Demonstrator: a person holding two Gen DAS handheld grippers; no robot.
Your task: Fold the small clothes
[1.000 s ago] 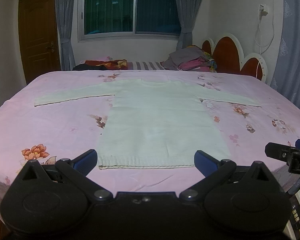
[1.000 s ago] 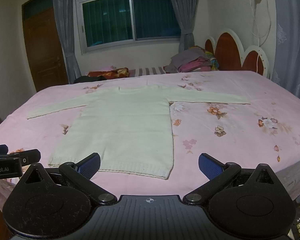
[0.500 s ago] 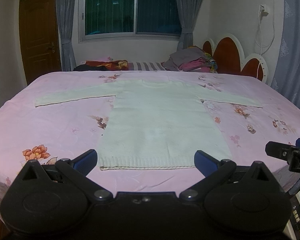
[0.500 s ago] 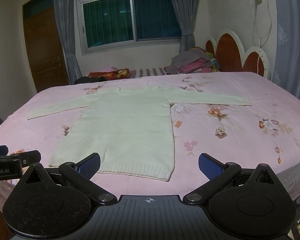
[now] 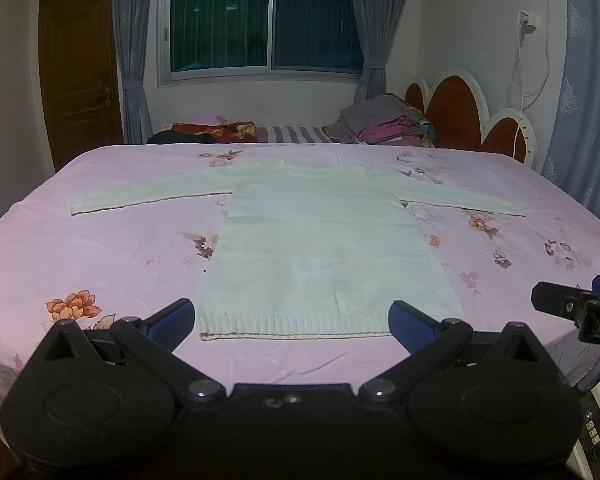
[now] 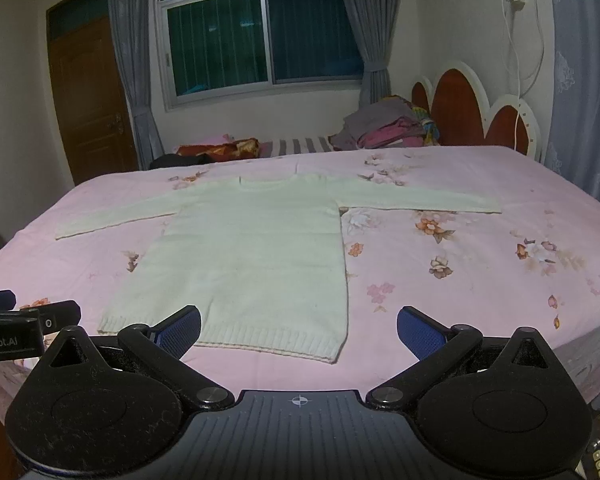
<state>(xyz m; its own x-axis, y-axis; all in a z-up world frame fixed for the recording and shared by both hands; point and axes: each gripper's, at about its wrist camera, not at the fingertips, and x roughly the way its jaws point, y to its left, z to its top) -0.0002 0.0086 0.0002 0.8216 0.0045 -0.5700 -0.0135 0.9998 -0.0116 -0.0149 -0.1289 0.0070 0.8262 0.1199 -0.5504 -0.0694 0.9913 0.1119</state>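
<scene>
Sweater (image 5: 320, 248): cream knit, flat at frame centre on the pink floral bedsheet (image 5: 100, 256), sleeves spread, hem nearest.
Left gripper (image 5: 290, 322): lower frame, jaws spread wide, empty, just short of the hem.
Right gripper (image 6: 299, 330): lower frame, jaws likewise spread, empty.

Sweater (image 5: 320, 252) flat on bed (image 5: 100, 248).

A bed (image 5: 100, 248) covered by a pink sheet printed with flowers fills the middle of both views. A cream knitted sweater (image 5: 320, 248) lies flat on it at centre frame, sleeves spread out left and right, its ribbed hem nearest the bottom of the frame.
</scene>
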